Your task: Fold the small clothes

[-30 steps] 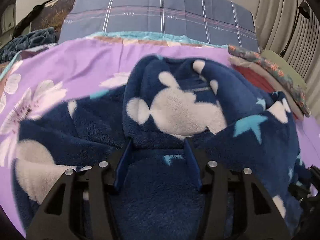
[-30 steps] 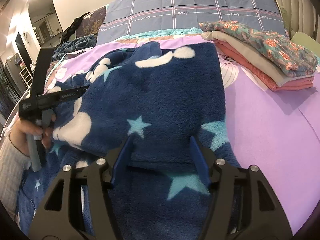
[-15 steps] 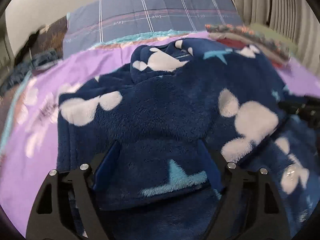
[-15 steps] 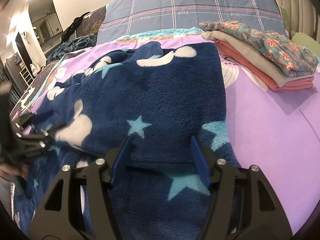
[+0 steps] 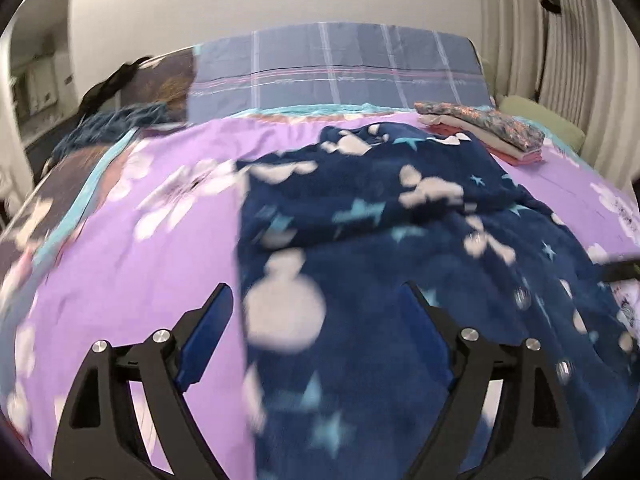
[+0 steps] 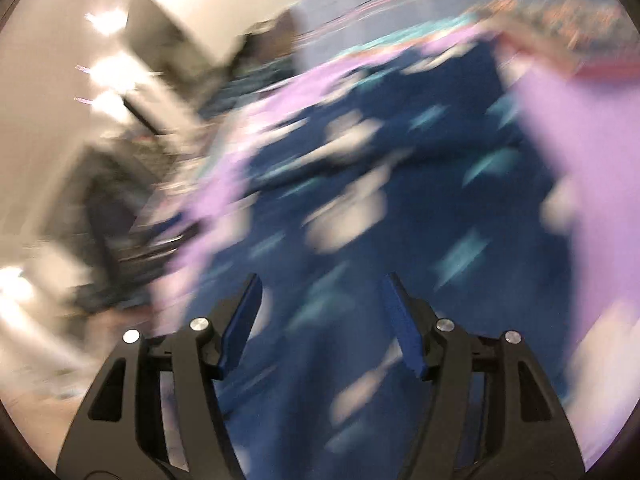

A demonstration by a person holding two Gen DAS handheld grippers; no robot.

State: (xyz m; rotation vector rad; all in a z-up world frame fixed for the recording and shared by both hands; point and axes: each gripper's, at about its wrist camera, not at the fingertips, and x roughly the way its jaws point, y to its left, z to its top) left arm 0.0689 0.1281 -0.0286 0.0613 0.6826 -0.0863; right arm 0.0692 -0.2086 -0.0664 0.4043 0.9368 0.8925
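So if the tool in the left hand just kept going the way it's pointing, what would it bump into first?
Most likely the navy fleece garment, near its left edge on the purple bedspread. The left tool is open, with nothing in between, though blur makes depth uncertain.

Ahead of the blue-padded fingers (image 5: 208,328) lies a navy fleece garment (image 5: 400,240) scattered with white blobs and light-blue stars. To the left of the fingers the bedsheet (image 5: 132,272) is lilac with pale flowers and a turquoise border. Far beyond the fingers a pillow (image 5: 336,72) is slate blue with white and pink check lines. The folded stack (image 5: 484,132) shows a floral top over beige and coral layers.
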